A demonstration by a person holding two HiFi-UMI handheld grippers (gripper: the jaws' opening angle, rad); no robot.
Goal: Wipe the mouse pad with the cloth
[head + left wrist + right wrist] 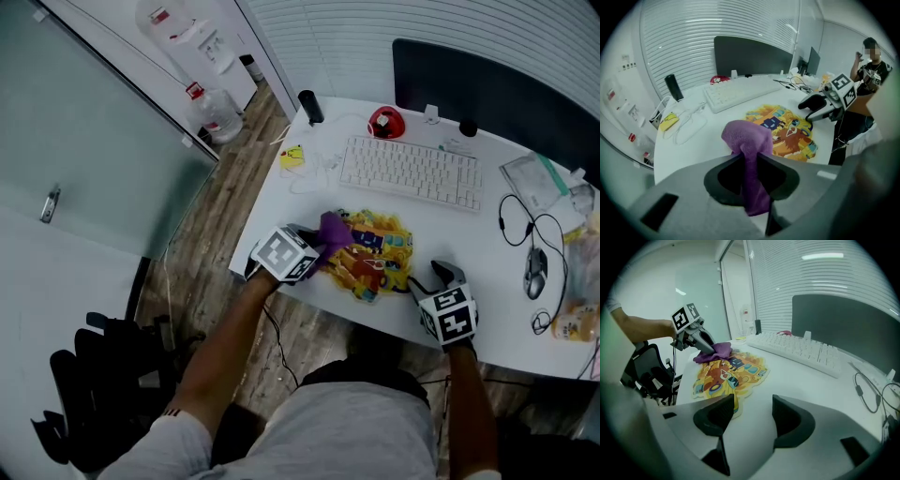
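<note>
"Where does the mouse pad (377, 255) lie?"
"On the bench (487, 291), at its near edge towards the left corner, in front of the keyboard (412, 174)."
"And the cloth (334, 230)?"
"On the pad's left end, between the jaws of the left gripper (750, 174)."
"The right gripper (750, 416)?"
"Just beside the pad's right end, by the near edge."
"The mouse (535, 273)?"
"Well apart, towards the bench's right edge, past the keyboard's right end."

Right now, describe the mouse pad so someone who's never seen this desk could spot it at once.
On the white desk, look in front of the keyboard, near the front edge. The mouse pad lies flat there: the only yellow, cartoon-printed sheet, a purple cloth at its left end.
</note>
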